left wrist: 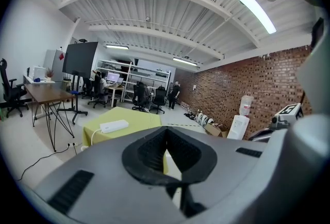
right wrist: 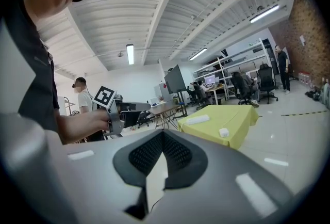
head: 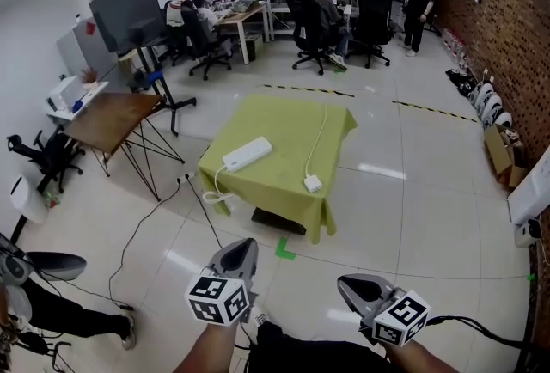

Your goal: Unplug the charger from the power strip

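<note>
Holding the left gripper (left wrist: 165,131) with its jaws pressed together at the tips, pinching nothing. Holding the right gripper (right wrist: 162,134) the same way, jaws closed tip to tip and carrying nothing between them. Hovering both low in front of the body, side by side but apart, each pointing ahead across the pale tiled floor (head: 412,217).

Facing a small table (head: 284,126) draped in yellow-green cloth, standing out on the open floor, well apart from both grippers. Finding the white power strip (head: 247,154) lying slantwise on the cloth toward its left side, with its white cord (head: 216,189) trailing off the near left edge and looping down. Finding the small white charger (head: 313,183) lying on the cloth near the front right edge, apart from the power strip and not sitting in it, with its thin white cable (head: 320,132) running away toward the far side of the table. Touching neither one with either gripper.

Looking over a green tape mark (head: 284,252) on the floor between the grippers and the table, and at a dark flat object (head: 277,221) lying under the cloth's near edge. Taking in a wooden table (head: 116,118) on thin black legs to the left and a large dark screen (head: 129,9) on a wheeled stand behind it. Also taking in people sitting in black office chairs (head: 311,27) at desks along the far wall, and a person standing (head: 417,6) beside the brick wall (head: 507,36) on the right. Catching, in the right gripper view, another person (right wrist: 85,101) in a white shirt standing off beyond the left gripper.
</note>
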`<state>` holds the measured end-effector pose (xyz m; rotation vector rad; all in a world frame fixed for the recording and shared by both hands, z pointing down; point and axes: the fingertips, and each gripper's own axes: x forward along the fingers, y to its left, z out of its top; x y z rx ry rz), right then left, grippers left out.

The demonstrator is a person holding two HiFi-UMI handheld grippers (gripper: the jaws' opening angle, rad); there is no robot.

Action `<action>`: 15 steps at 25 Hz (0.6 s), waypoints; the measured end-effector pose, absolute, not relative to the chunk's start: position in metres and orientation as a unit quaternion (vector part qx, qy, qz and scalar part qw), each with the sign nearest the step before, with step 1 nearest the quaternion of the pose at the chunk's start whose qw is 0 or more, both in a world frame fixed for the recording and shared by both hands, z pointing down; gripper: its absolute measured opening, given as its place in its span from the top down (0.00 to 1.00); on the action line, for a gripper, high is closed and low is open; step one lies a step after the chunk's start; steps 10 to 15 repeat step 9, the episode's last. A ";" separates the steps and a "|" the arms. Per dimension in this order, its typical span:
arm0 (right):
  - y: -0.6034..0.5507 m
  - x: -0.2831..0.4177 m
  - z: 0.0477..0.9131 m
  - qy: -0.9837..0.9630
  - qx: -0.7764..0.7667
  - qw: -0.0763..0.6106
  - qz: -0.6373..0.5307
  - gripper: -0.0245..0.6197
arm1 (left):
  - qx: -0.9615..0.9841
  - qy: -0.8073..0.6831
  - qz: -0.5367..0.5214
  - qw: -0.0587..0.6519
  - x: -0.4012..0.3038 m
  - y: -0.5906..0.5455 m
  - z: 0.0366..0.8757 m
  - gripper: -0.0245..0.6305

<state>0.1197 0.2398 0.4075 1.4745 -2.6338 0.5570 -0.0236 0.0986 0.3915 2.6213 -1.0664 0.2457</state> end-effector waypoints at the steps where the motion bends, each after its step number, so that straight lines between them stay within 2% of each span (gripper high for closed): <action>1: 0.239 0.120 0.407 -0.858 0.480 0.036 0.180 0.96 | 0.912 -0.371 0.085 0.150 -0.024 0.098 0.391 0.95; 15: 0.234 0.115 0.402 -0.859 0.478 0.035 0.182 0.96 | 0.913 -0.369 0.085 0.150 -0.024 0.094 0.384 0.95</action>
